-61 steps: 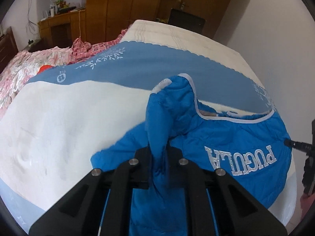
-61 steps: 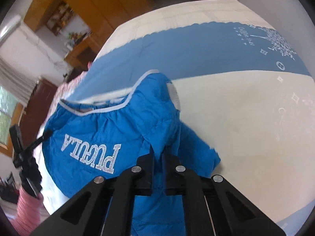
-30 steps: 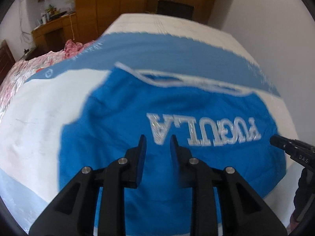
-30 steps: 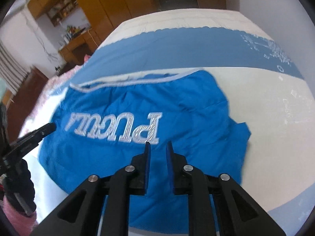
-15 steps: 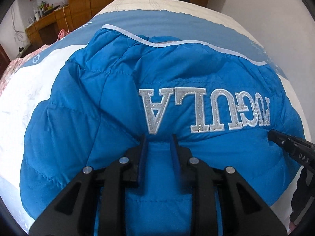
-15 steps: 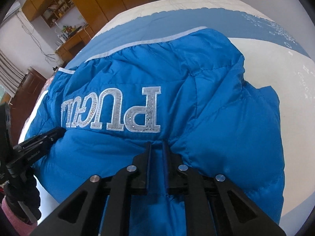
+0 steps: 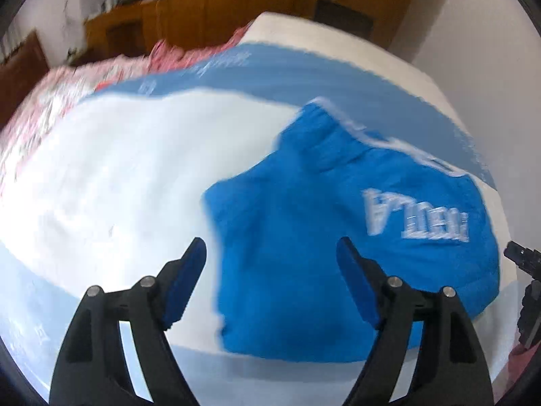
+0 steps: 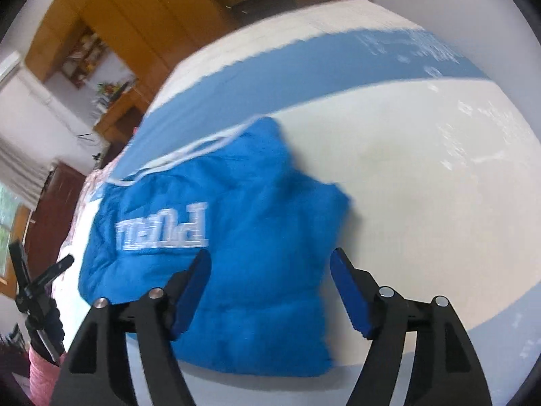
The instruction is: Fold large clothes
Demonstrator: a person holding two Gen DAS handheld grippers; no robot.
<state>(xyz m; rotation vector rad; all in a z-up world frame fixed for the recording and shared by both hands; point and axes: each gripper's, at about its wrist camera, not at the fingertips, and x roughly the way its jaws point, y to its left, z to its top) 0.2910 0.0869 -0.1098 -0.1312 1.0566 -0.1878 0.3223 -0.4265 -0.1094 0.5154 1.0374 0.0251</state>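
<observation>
A bright blue padded jacket point(image 7: 321, 223) with silver lettering lies folded on the white and blue bed cover point(image 7: 118, 169). It also shows in the right wrist view point(image 8: 236, 253). My left gripper point(image 7: 270, 253) is open and empty, held above the jacket's near left edge. My right gripper point(image 8: 270, 264) is open and empty, held above the jacket's near right part. Both views are blurred by motion.
The bed cover point(image 8: 422, 186) stretches away to the right of the jacket. A pink patterned quilt point(image 7: 50, 84) lies at the far left. Wooden cabinets point(image 7: 203, 0) stand behind the bed. A black tripod point(image 8: 33, 287) stands beside the bed.
Both grippers were shut on the jacket's fabric and pressed low onto it. Now both have opened, let go and pulled back and up. The jacket lies folded on the bed.
</observation>
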